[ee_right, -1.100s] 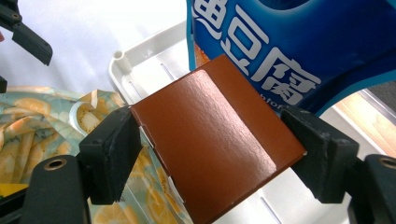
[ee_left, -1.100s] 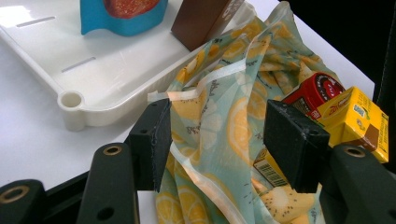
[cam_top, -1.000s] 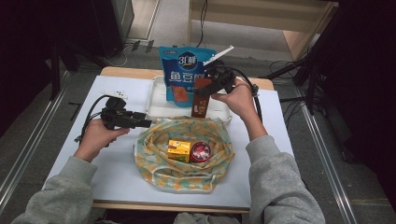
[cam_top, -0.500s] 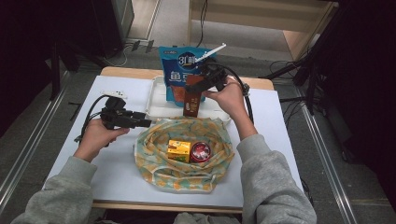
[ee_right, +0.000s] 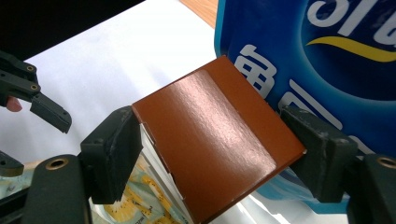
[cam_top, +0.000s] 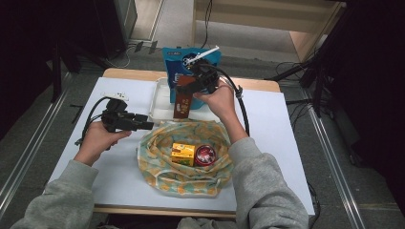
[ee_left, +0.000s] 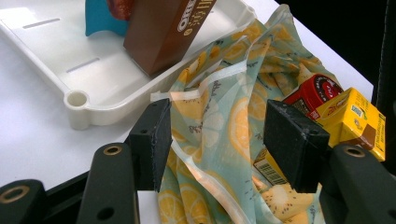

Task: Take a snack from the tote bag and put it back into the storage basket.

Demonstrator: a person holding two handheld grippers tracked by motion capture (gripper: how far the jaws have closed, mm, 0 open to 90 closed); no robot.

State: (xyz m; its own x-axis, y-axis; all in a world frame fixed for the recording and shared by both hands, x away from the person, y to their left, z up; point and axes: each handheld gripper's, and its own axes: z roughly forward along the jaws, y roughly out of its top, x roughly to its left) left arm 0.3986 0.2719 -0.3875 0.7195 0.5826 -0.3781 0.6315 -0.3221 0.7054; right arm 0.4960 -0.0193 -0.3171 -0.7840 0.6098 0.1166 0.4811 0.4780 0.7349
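My right gripper (cam_top: 190, 89) is shut on a brown biscuit box (cam_top: 183, 98), which it holds tilted over the white tray (cam_top: 158, 108). The box's lower corner (ee_left: 163, 32) sits low inside the tray; I cannot tell if it touches. In the right gripper view my right gripper (ee_right: 217, 149) clamps the brown box (ee_right: 215, 140) on both sides. A blue snack bag (cam_top: 190, 59) stands behind it in the tray. My left gripper (cam_top: 148, 125) stands open at the left edge of the lemon-print cloth bag (cam_top: 162, 167); in its own view my left gripper (ee_left: 222, 140) straddles loose cloth without gripping it.
Inside the cloth bag lie a yellow carton (cam_top: 183, 154) and a red can (cam_top: 205, 154), also seen as the red can (ee_left: 322, 91) and yellow carton (ee_left: 355, 116). The blue bag (ee_right: 327, 56) stands close behind the box. Bare white tabletop (cam_top: 282, 138) lies to the right.
My right gripper has carried the brown box to the left and slightly down over the tray. The left gripper has stayed where it was.
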